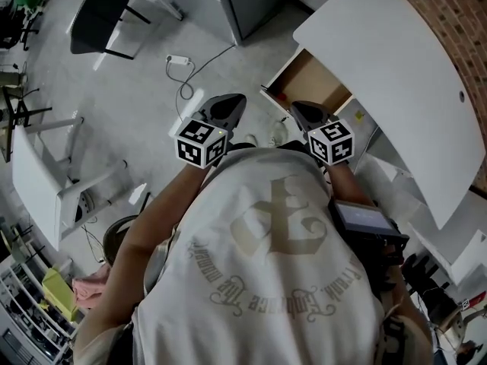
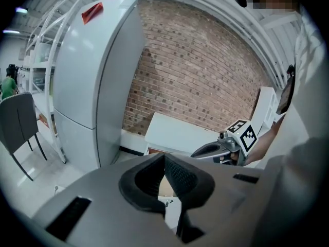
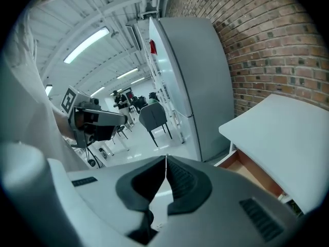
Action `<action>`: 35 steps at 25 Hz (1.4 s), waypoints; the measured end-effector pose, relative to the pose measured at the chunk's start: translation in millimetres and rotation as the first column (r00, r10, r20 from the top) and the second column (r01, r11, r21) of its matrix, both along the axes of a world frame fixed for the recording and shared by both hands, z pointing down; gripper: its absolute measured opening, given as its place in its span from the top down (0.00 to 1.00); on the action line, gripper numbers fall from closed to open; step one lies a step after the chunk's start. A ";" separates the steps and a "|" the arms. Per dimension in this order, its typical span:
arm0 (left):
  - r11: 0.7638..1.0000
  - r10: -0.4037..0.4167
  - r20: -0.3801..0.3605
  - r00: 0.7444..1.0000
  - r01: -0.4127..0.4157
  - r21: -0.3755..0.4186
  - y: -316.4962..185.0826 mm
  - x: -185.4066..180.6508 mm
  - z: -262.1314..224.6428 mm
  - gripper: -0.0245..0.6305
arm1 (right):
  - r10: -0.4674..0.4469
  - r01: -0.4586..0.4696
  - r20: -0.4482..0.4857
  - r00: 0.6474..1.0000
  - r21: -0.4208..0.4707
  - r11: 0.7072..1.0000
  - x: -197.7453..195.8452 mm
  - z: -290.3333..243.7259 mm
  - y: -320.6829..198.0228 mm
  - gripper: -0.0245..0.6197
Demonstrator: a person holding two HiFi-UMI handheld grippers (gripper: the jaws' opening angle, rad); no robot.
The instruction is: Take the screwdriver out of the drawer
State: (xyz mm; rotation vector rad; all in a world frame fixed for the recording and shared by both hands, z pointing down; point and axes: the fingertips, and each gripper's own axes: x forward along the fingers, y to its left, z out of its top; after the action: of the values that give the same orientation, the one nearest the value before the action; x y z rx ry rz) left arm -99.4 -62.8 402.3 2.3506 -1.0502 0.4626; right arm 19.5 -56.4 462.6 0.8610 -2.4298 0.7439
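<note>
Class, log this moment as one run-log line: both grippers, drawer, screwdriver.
left gripper: shut, empty | right gripper: shut, empty | drawer: open, beneath white table | screwdriver: not visible

The wall (image 2: 205, 60) is rough brick, the drawer (image 1: 310, 82) wood inside, the tabletop (image 1: 396, 82) smooth white.

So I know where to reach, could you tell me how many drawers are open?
1: the wooden drawer pulled out from under the white desk, just ahead of the right gripper. Others may be hidden.
</note>
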 end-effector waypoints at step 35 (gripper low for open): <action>0.944 -0.310 0.052 0.949 0.313 -0.100 26.0 -3.3 26.1 0.93 | -0.316 0.305 -0.082 0.945 -0.117 0.945 5.0 90.1 -20.5 0.92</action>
State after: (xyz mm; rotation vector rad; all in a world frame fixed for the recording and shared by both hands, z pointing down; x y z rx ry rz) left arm -102.7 -36.8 428.4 2.0399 -1.3512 0.4294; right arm 24.5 -76.9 552.8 0.4470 -2.3391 0.6804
